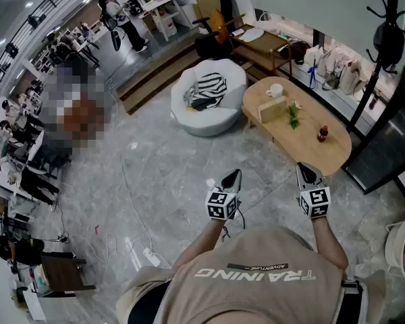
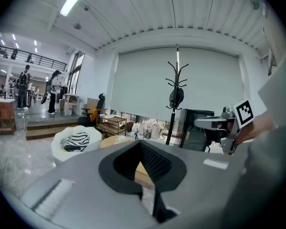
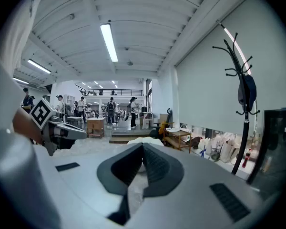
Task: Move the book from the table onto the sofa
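In the head view a tan book (image 1: 272,109) stands on the oval wooden table (image 1: 304,147), near its left end. Left of the table sits the round white sofa (image 1: 219,117) with a striped cushion (image 1: 209,86) on it. My left gripper (image 1: 235,174) and right gripper (image 1: 305,169) hover side by side over the floor, well short of the table, both shut and holding nothing. From the left gripper view the sofa (image 2: 66,144) lies left of the closed left gripper (image 2: 140,144). The right gripper (image 3: 143,146) is closed too; the book is hidden in both gripper views.
On the table stand a white cup (image 1: 275,90), a small plant (image 1: 293,117) and a dark bottle (image 1: 322,133). A black coat rack (image 1: 385,39) rises right of the table. Cables and a power strip (image 1: 152,256) lie on the marble floor. People stand far off at left.
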{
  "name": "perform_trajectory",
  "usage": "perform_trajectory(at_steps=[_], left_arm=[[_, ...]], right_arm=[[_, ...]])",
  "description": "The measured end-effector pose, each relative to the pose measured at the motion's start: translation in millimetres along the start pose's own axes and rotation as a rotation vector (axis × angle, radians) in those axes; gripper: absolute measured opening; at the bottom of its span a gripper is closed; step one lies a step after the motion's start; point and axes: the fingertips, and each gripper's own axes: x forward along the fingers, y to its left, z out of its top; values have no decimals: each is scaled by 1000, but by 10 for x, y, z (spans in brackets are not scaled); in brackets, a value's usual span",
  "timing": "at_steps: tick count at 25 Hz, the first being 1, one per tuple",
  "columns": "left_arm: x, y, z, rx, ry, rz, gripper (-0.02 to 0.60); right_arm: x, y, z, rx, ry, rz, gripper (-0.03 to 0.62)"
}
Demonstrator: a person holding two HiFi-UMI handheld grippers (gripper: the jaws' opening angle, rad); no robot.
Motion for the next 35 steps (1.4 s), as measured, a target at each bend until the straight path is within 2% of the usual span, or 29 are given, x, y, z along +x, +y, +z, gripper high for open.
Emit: perform_trajectory(at_steps=[3, 7, 11, 15, 17, 21, 25, 31, 35], left_arm=[[-33, 117, -26, -40, -8, 9, -9], [64, 188, -27, -28, -10, 9, -11], [158, 172, 3, 3, 5, -38, -11], [240, 140, -107, -24, 31, -110, -11], [274, 165, -174, -27, 34, -123, -11], [354, 212, -336, -15, 35, -120, -11], [283, 293, -399, -84, 56, -110, -11], [313, 320, -423, -125, 51, -93, -11], [416, 253, -339, -109, 71, -66, -9]], right_arm=[[120, 73, 56, 10, -1, 23, 3], [219, 58, 58, -4, 3, 22, 3], [232, 48, 2, 17, 32, 2, 3], [215, 129, -136, 40, 84, 7, 3], [214, 158, -189, 34, 86, -6, 3], [142, 166, -326, 45, 95, -37, 3], [109, 196, -322, 128, 72, -55, 3], [372, 175, -258, 55, 92, 9, 3], [533, -52, -211, 72, 76, 41, 3]])
